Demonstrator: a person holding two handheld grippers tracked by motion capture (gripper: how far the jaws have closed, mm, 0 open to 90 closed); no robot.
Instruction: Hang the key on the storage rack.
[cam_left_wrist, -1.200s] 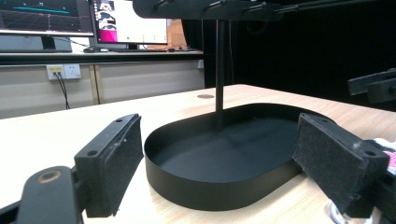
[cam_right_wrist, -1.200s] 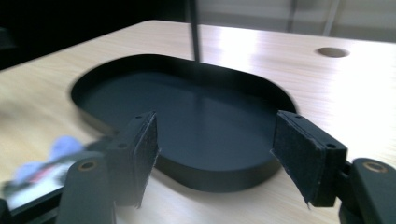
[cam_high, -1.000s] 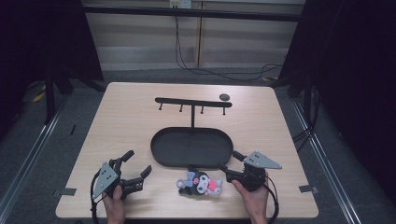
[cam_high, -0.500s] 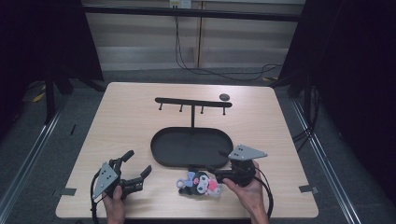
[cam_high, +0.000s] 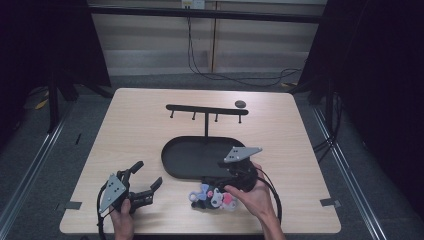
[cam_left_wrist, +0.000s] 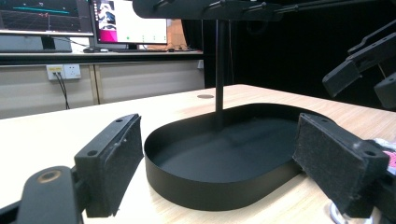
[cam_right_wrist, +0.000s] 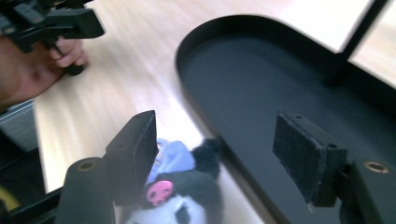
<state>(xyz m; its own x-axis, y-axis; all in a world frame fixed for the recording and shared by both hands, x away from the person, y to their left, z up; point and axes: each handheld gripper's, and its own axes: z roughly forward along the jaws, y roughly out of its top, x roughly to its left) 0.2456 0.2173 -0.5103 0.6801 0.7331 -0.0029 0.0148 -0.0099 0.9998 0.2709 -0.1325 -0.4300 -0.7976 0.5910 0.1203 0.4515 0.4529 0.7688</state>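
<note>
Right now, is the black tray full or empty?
Empty. The black tray shows a bare floor around its post, and the plush toy lies outside on the table.

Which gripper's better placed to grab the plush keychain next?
Right. The right gripper hangs over the plush keychain with open jaws, the toy just below its left pad. The left gripper, also open, sits farther off on the table, facing the black tray.

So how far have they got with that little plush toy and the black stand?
Early days. Nothing looks done: the stand's hooks are bare and its tray holds nothing. In hand: the right claw hovers over the plush toy on the table, jaws apart, not pressing it. The left claw waits open beside the tray. Probably left: grasping the toy and moving it to the stand.
</note>
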